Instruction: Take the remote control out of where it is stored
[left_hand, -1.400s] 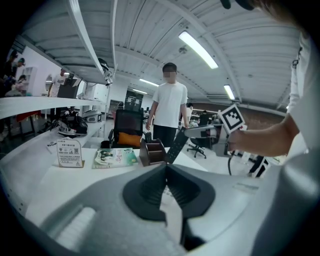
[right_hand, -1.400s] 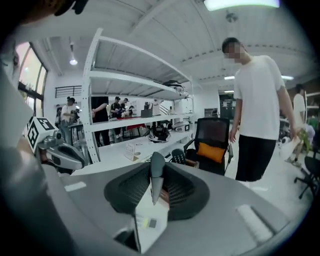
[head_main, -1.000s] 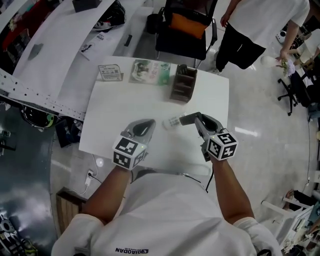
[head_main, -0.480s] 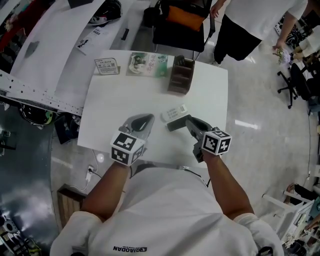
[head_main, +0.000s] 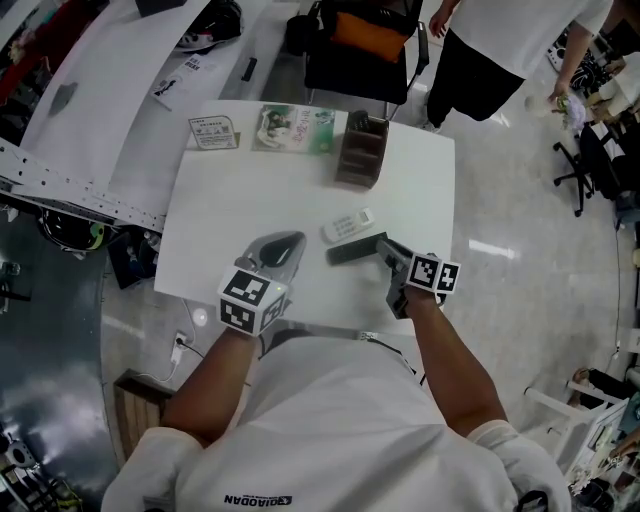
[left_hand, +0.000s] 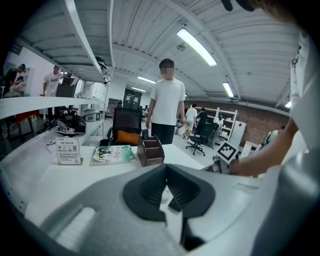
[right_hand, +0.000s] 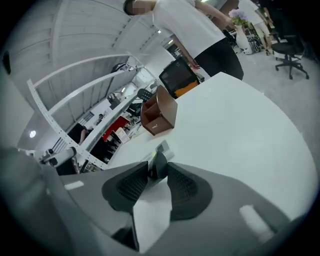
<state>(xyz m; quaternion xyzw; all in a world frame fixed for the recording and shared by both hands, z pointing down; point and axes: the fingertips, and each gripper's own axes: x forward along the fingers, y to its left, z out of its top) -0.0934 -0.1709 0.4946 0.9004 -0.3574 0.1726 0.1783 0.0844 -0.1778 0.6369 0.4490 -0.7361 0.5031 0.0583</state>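
A dark remote control (head_main: 352, 250) lies flat on the white table (head_main: 230, 210), just in front of a white remote (head_main: 348, 224). My right gripper (head_main: 382, 247) is at its near end. In the right gripper view the dark remote's end (right_hand: 159, 163) stands between the pads, whose jaws have just been opening and no longer press on it. The brown desk holder (head_main: 362, 155) stands upright further back, also visible in the right gripper view (right_hand: 160, 117). My left gripper (head_main: 290, 243) rests to the left, shut with nothing in it (left_hand: 166, 169).
A green booklet (head_main: 297, 130) and a small sign card (head_main: 212, 131) lie along the table's far edge. Behind the table are an office chair with an orange cushion (head_main: 365, 45) and a standing person (head_main: 500, 60). A long white bench (head_main: 120, 110) runs on the left.
My right gripper has come down and rolled, bringing the dark remote from above the table to lie flat beside the white one. The left gripper has stayed put.
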